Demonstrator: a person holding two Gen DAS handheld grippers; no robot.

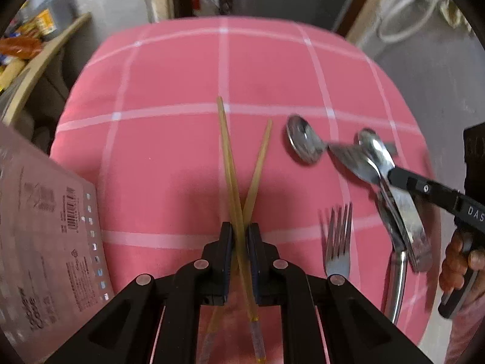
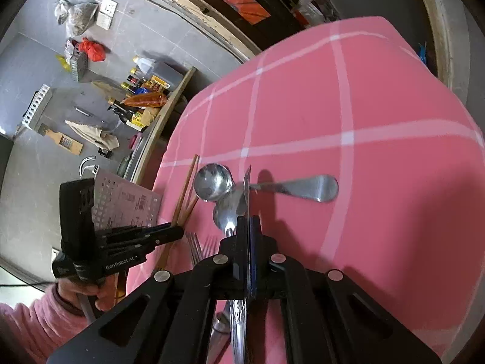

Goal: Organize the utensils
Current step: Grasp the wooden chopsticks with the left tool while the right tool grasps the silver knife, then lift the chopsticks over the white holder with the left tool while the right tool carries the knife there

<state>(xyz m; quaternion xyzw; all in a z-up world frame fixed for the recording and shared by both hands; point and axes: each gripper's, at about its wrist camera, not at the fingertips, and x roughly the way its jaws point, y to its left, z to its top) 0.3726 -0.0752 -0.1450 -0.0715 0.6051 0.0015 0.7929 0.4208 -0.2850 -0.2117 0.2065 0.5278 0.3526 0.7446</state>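
Chopsticks [image 1: 233, 163], two, crossed in left claw [image 1: 240, 236], spoons [image 1: 303, 144], two, fork [image 1: 338, 242], one

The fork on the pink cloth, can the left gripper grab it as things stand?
Probably not yet. The fork lies close beside the left gripper with nothing over its tines, but that gripper's fingers are shut on the chopsticks, so they would need setting down first.

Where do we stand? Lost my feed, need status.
Left gripper shut on chopsticks. Right gripper shut on a knife. Spoons and fork loose on cloth. Nothing blocking.
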